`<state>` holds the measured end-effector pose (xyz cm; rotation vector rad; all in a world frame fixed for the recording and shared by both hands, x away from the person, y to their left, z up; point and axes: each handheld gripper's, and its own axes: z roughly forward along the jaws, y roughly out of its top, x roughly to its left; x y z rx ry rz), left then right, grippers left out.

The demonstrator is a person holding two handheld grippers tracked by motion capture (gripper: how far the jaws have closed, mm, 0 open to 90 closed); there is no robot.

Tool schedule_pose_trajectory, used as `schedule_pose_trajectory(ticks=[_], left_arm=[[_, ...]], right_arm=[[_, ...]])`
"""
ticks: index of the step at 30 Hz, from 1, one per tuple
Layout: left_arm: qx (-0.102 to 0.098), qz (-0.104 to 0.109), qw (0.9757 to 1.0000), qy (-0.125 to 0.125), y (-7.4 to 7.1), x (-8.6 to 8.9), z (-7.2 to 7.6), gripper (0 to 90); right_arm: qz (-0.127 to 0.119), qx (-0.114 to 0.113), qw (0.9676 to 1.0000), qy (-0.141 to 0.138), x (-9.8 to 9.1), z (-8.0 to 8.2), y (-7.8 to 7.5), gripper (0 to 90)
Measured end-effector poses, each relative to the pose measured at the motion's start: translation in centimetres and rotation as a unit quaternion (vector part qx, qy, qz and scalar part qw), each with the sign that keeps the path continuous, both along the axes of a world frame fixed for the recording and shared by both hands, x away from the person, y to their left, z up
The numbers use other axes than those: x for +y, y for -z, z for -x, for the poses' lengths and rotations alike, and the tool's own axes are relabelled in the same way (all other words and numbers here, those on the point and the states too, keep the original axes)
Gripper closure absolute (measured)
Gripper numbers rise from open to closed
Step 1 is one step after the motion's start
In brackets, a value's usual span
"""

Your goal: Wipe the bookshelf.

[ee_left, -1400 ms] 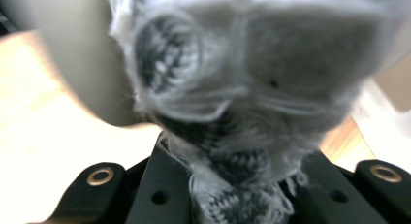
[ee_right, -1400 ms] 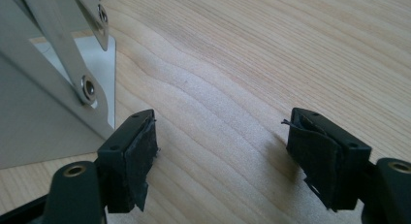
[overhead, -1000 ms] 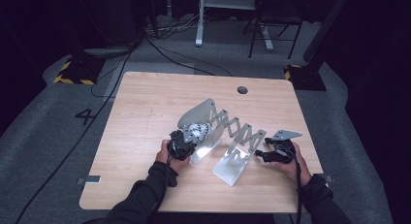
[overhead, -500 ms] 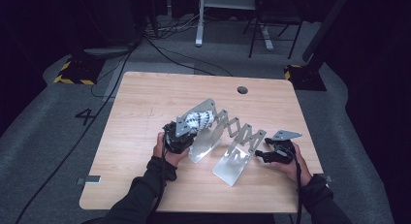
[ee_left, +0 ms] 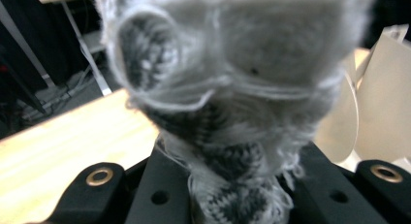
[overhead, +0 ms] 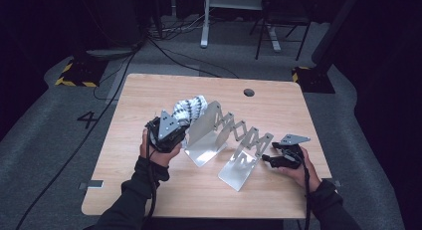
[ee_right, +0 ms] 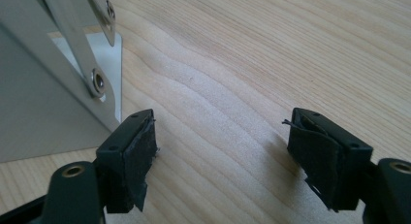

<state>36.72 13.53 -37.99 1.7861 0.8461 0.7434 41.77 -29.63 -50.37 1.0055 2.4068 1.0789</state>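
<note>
A: What is hard to make out?
B: In the left gripper view the grey knitted sock (ee_left: 232,112) is blurred, cut off by the top edge, and hides the jaws gripping it

A: Anything else?
B: In the right gripper view the metal rack (ee_right: 53,78) runs off the left edge
</note>
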Motion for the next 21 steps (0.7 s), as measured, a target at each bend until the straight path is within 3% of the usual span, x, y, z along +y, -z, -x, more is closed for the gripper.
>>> schedule_pose_trajectory(ticks=[2, 4, 8, 12, 18, 21], left_arm=[[-0.005, 0.001, 1.0, -0.004, -0.3, 0.5, 0.0, 78.1], [0.002, 0.004, 1.0, -0.005, 0.0, 0.7, -0.2, 78.0], [0.018, -0.013, 0.9998, 0.001, 1.0, 0.4, -0.4, 78.0], [0.022, -0.014, 0.9997, -0.001, 1.5, 0.3, -0.3, 77.9], [0.023, -0.029, 0.9993, -0.006, 1.9, 0.5, 0.2, 77.8], [0.011, -0.029, 0.9995, -0.003, 1.4, 0.1, 0.7, 77.9]], right_arm=[[0.001, 0.0, 1.0, 0.001, -0.1, 0.1, 0.0, 26.1], [0.001, 0.0, 1.0, -0.001, -0.1, 0.1, 0.0, 26.1], [0.001, -0.001, 1.0, 0.0, -0.1, 0.2, 0.0, 26.1], [0.001, -0.002, 1.0, 0.0, -0.1, 0.2, 0.0, 26.1], [0.0, -0.001, 1.0, 0.001, -0.1, 0.2, 0.0, 26.1], [0.0, -0.001, 1.0, 0.001, -0.1, 0.2, 0.0, 26.1]])
